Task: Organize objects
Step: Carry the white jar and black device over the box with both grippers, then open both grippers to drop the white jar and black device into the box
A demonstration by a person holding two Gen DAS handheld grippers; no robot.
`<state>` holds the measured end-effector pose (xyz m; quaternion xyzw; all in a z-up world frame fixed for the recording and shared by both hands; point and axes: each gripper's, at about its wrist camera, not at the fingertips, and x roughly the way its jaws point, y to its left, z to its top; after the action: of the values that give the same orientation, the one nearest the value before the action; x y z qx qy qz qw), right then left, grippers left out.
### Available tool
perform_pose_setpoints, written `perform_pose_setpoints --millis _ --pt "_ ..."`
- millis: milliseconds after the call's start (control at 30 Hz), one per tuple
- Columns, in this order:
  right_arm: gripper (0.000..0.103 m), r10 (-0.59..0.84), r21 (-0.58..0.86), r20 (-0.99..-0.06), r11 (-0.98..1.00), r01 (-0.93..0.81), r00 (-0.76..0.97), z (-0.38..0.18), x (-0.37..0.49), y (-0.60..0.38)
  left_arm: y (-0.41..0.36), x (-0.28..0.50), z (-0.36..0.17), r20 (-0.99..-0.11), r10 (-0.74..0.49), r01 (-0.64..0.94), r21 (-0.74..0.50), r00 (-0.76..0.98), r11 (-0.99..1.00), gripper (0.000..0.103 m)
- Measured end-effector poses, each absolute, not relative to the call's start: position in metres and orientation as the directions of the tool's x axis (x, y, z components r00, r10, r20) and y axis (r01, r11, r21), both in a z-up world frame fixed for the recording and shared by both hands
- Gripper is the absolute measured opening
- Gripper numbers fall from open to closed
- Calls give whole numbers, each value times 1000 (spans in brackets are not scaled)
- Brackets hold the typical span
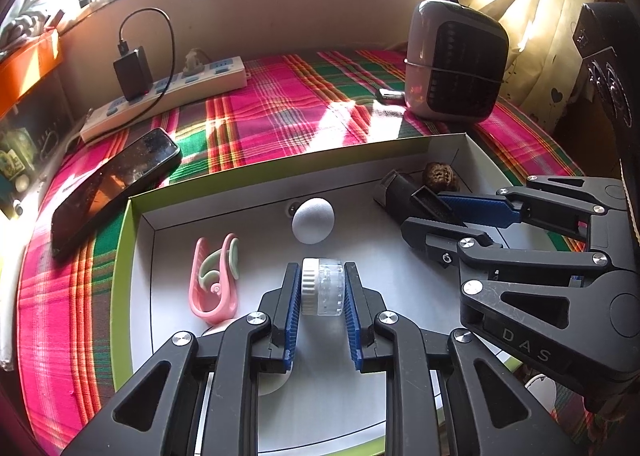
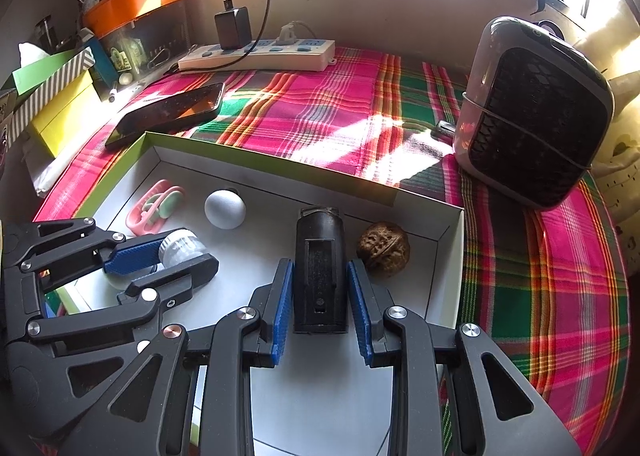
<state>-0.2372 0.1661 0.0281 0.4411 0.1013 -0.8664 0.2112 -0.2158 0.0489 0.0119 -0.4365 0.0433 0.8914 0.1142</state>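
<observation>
A shallow white box with a green rim lies on the plaid cloth. In it are a pink and green clip, a white ball, a walnut, a small clear jar with a ribbed white cap and a black cylinder. The jar lies on its side on the box floor between the blue pads of my left gripper, with a thin gap on each side. My right gripper is shut on the black cylinder, which rests beside the walnut.
A dark phone lies left of the box, and a white power strip with a black charger runs along the back wall. A grey heater stands at the back right. Yellow and striped boxes crowd the left edge.
</observation>
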Motion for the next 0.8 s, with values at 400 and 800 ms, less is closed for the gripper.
perform_pose_setpoints --millis 400,800 --pt "29 -278 17 -806 -893 449 -523 28 -237 167 50 -215 12 -788 162 -240 -19 -594 -971 26" --pt "29 -273 18 -808 -898 441 -522 26 -234 170 48 -212 12 -791 155 -232 -18 -592 -973 32"
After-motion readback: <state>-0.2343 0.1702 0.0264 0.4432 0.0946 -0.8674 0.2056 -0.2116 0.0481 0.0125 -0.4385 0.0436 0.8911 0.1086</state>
